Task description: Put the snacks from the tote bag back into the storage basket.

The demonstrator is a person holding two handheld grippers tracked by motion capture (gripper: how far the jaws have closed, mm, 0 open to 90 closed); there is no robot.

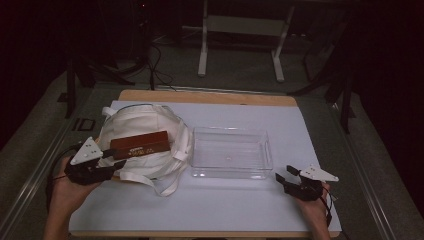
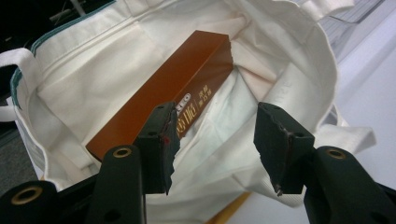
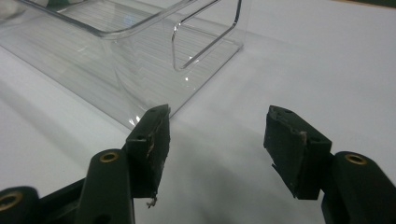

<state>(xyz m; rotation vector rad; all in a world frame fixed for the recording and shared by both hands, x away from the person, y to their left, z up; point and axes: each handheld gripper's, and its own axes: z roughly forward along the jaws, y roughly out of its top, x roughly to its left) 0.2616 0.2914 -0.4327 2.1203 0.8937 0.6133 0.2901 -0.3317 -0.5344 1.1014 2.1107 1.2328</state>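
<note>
item 1: brown box [image 1: 139, 144], long and narrow, glossy, with gold lettering on one long face. it lies on the white cloth tote bag [image 1: 150, 131]; in the left gripper view it sits in the bag's open mouth [image 2: 182, 79], slanting away from the camera, with cloth folds around its far end. its near end is at the left gripper [image 1: 107, 156]; the box lies beyond and between the jaws in the left gripper view, close to one of them, and whether the pads press on it cannot be told from the frames.

item 2: tote bag, crumpled, round in outline from above, handles spread on the table [image 1: 310, 135], one strap trailing toward the front edge. it lies on the left half of the white table top, touching the left end of the tray.

item 3: clear plastic tray [image 1: 232, 152], rectangular, empty, at the table's middle, just right of the bag. in the right gripper view its corner [image 3: 140, 70] is just ahead of the jaws.

item 4: left gripper, held in a hand at the table's front left, pointing at the box.

item 5: right gripper [image 1: 285, 179], held in a hand at the front right, near the tray's right front corner but apart from it. nothing between its jaws; a gap shows between the pads over bare table.
</note>
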